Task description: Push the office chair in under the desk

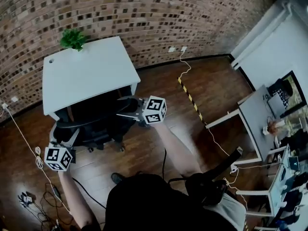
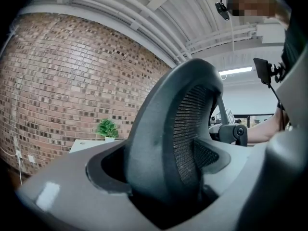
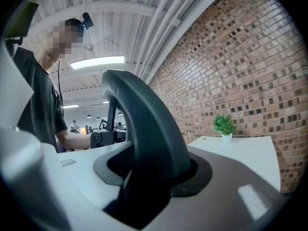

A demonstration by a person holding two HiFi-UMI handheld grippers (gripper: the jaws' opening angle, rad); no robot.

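- Grey left gripper (image 1: 71,138): jaws clamped on the left edge of the office chair (image 1: 98,125) back.
- Office chair: black, seat tucked partly under the white desk (image 1: 91,73), back sticking out.
- Right gripper (image 1: 124,108): jaws clamped on the back's right edge.

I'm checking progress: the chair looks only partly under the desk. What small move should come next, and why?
Probably a short, even push forward with both. The left gripper and right gripper each clamp a side of the chair back, and its seat and back show in front of the desk edge.
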